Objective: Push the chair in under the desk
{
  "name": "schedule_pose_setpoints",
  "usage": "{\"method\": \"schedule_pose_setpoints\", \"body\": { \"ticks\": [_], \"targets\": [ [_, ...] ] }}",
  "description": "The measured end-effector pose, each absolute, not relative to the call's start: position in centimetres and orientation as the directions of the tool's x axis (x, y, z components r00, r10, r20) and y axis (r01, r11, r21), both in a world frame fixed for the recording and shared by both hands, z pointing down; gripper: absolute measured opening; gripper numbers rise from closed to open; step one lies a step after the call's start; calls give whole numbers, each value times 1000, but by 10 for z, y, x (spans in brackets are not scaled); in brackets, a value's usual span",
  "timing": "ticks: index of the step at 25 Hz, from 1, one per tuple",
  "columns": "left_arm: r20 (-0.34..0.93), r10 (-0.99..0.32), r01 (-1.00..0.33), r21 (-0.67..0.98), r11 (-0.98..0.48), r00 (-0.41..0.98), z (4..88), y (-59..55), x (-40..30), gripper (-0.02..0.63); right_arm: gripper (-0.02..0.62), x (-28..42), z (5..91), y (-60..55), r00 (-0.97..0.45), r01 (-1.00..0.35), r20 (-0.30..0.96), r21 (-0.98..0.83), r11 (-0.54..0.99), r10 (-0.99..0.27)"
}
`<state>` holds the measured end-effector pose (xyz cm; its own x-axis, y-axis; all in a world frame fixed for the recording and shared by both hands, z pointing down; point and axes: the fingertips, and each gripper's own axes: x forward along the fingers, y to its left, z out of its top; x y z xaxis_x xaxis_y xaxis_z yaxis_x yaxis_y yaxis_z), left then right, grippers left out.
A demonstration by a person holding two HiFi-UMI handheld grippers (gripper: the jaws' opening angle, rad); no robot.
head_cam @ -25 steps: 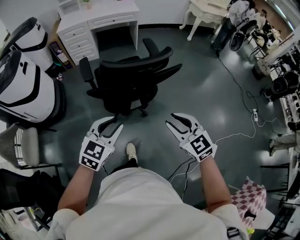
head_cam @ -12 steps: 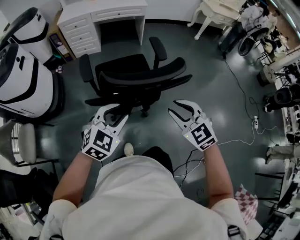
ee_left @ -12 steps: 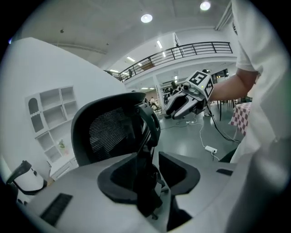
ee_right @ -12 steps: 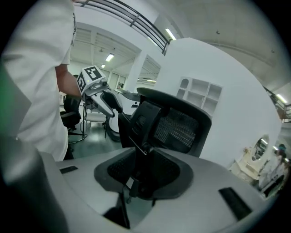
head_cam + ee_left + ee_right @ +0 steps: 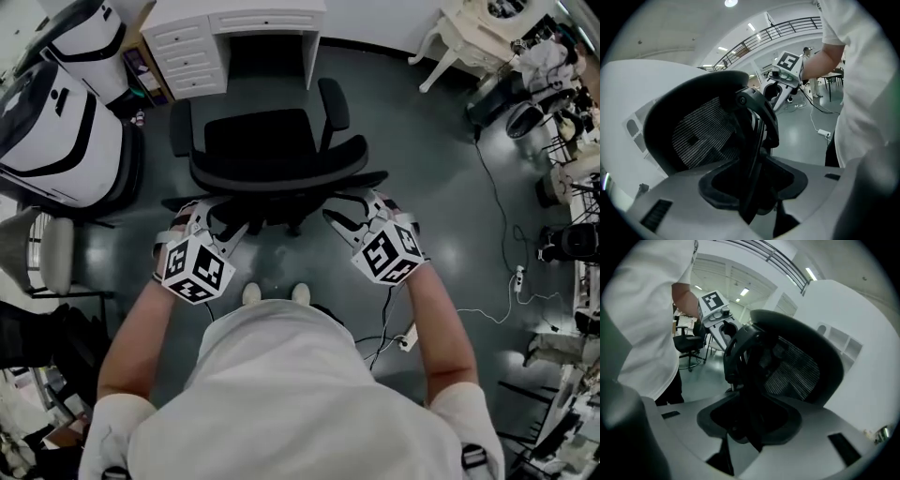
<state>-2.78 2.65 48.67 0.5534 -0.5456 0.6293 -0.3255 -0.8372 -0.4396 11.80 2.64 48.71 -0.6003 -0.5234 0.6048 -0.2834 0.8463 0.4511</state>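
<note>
A black mesh-backed office chair point(image 5: 272, 150) stands on the grey floor facing the kneehole of a white desk point(image 5: 234, 23), a short way out from it. My left gripper point(image 5: 212, 221) is at the left end of the backrest's rear edge and my right gripper point(image 5: 350, 212) at the right end. In the left gripper view the chair's mesh back point(image 5: 701, 138) and dark frame stand between the jaws of the left gripper point(image 5: 754, 180), which are opening. In the right gripper view the backrest point(image 5: 799, 369) lies between the wide-apart jaws of the right gripper point(image 5: 750, 420).
Large white machine bodies point(image 5: 56, 141) and a grey chair point(image 5: 47, 272) crowd the left. A white ornate table point(image 5: 464, 28) stands at the back right. Cables point(image 5: 497, 216) and a power strip point(image 5: 518, 278) lie on the floor at the right. The person's shoes point(image 5: 251, 293) are just behind the chair.
The person has stepped forward. Both grippers went from well behind the chair to its backrest. The chair now faces the desk squarely.
</note>
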Motion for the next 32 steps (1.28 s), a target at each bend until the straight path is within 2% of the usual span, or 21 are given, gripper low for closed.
{"method": "schedule_pose_setpoints", "body": {
  "ticks": [11,21,32],
  "targets": [
    [696,-557,-345,-439,-830,454,512,10,-25,174,129,100,513,10,-637,-39,673,459,887,-376],
    [710,-554,-303,-464,-832,434,516,4,-24,152,121,95,526,2,-614,47,694,507,861,-376],
    [705,-561,-283,-484,-828,435,520,-4,-29,147,114,89,530,-4,-613,39,695,502,864,-377]
  ]
}}
